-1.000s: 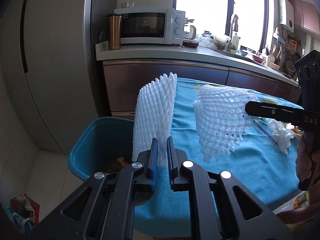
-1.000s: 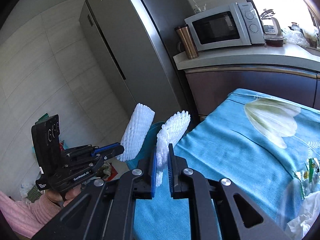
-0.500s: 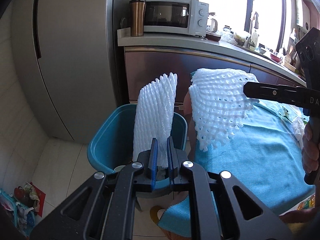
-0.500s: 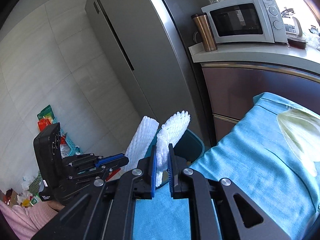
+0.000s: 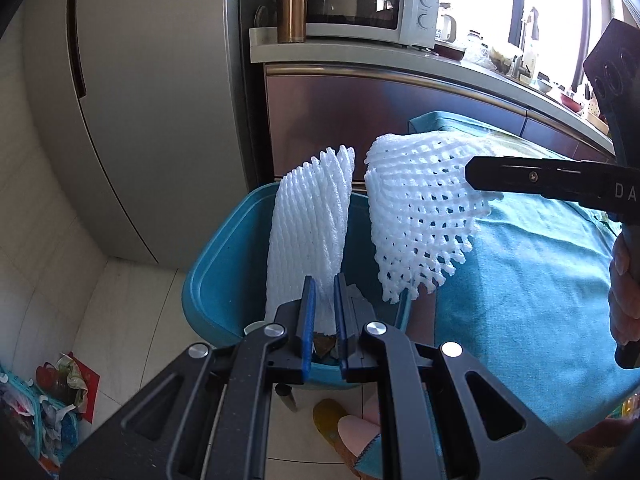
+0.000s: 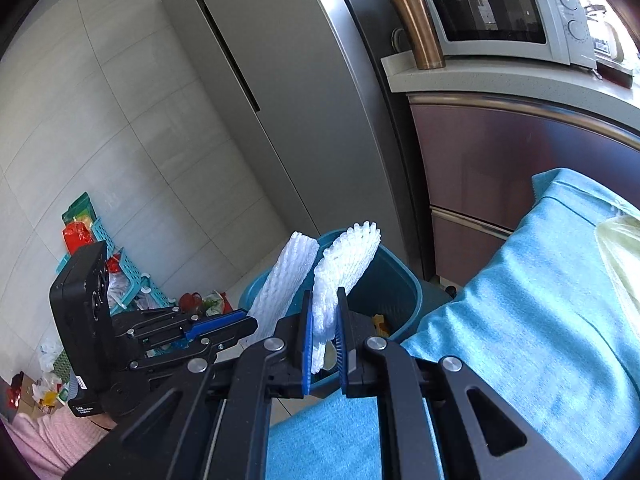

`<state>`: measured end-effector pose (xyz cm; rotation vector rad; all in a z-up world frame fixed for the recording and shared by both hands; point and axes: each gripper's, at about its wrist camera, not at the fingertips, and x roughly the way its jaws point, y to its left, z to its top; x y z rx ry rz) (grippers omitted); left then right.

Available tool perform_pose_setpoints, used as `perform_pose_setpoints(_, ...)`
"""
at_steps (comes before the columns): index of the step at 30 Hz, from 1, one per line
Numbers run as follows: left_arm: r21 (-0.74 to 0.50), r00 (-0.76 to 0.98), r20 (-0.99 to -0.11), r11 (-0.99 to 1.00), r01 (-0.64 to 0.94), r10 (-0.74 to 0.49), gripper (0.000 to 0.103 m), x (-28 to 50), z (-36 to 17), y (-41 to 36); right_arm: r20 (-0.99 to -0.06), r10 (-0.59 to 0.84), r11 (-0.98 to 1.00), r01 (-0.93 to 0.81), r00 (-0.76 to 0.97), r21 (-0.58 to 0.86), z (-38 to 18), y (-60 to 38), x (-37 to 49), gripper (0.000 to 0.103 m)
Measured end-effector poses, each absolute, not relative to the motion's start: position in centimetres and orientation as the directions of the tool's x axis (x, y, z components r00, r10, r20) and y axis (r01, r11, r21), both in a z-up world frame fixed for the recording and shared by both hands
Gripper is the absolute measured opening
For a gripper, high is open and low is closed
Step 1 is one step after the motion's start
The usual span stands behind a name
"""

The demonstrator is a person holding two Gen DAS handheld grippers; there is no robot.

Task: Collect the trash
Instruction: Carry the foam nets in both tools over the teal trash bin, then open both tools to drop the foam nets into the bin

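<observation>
Two white foam fruit nets hang over a teal trash bin [image 5: 224,256]. My left gripper [image 5: 323,292] is shut on the lower end of one foam net [image 5: 308,232], which stands upright above the bin's mouth. The right gripper [image 5: 472,178] comes in from the right of the left wrist view, shut on the second foam net [image 5: 416,216], which droops over the bin's right rim. In the right wrist view the right gripper [image 6: 323,308] pinches that net [image 6: 344,264], the left gripper [image 6: 250,322] holds its net [image 6: 286,276] just to the left, and the bin [image 6: 396,284] lies behind both.
A table with a teal cloth [image 5: 532,280] stands right of the bin. A grey fridge [image 5: 152,112] and a counter with a microwave [image 5: 360,4] and copper tumbler [image 5: 290,4] stand behind. Baskets and clutter [image 6: 100,248] sit on the tiled floor at left. A slippered foot [image 5: 332,420] is below.
Both grippers have carried their foam nets leftward off the table's cloth. The nets now hang over the teal bin, which has grown larger in both views.
</observation>
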<state>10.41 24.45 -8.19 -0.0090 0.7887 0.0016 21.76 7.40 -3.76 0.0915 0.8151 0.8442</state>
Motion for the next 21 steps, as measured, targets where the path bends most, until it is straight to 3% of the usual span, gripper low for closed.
perform_pose_setpoints(21,-0.035,0.618,-0.786,0.999,-0.039,-0.004,0.011,14.5,-11.8,25.1,-0.725,0.623,0.717,-0.585,0.295,0.378,-7.8,11.8,25.2,0.013)
